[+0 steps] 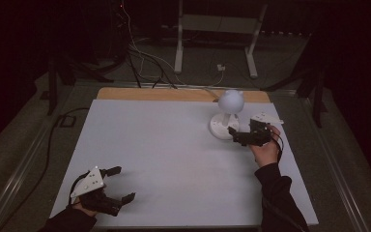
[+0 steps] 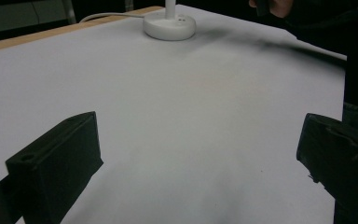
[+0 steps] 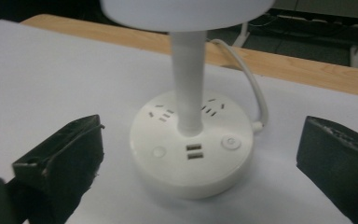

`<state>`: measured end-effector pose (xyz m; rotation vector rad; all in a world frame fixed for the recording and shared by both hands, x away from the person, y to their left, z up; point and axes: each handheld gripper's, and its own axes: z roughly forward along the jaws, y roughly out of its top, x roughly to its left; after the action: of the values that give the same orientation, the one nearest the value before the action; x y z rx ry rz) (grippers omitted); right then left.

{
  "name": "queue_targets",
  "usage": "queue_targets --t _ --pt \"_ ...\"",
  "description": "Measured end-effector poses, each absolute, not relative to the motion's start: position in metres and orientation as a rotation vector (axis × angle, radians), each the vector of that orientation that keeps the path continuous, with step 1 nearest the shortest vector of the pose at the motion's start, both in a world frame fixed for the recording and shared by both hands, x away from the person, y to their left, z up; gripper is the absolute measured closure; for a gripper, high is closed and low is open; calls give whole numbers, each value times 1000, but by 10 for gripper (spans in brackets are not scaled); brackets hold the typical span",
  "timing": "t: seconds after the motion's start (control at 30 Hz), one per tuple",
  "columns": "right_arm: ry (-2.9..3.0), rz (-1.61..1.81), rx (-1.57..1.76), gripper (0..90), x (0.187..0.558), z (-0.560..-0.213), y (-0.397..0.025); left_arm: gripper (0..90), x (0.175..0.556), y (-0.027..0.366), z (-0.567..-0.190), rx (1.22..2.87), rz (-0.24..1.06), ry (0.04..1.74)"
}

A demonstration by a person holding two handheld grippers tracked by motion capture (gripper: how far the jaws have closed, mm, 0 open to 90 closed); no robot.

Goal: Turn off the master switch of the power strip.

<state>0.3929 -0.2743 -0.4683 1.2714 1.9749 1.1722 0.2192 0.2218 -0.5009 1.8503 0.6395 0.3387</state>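
**Inspector A:** High view, near edge first: the left tongs (image 1: 117, 184) sit low over the white-covered counter (image 1: 174, 159), jaws spread wide, nothing between them. Idle, I judge, parked well apart from the work.

**Inspector B:** Agreed. Farther out, the right tongs (image 1: 235, 135) are held just beside the white round-based desk lamp (image 1: 226, 118), which stands upright near the counter's far right.

**Inspector A:** Their state?

**Inspector B:** Wide apart and empty in the right gripper view, flanking the lamp's base (image 3: 192, 149) without touching. Probably lined up for its buttons.

**Inspector A:** Lamp's appearance?

**Inspector B:** Glossy white plastic; sockets, two USB ports and two round buttons on the base; slim stem; rounded head; white cord (image 3: 249, 79) trailing behind toward the wooden edge.
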Motion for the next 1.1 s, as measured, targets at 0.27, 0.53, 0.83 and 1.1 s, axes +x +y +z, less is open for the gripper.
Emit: queue_targets --t 0.27,0.53,0.83,1.1 --pt "2026 1199 1226 0 377 -468 -267 3 219 221 -501 1851 337 636" --pt "2056 1241 1198 0 359 -467 -260 3 219 221 -501 1853 334 631" --pt "2101 1284 1161 0 337 -470 -258 3 219 221 -501 1854 333 631" --pt "2175 1302 1137 0 314 -477 -260 3 219 220 -501 1857 332 629"
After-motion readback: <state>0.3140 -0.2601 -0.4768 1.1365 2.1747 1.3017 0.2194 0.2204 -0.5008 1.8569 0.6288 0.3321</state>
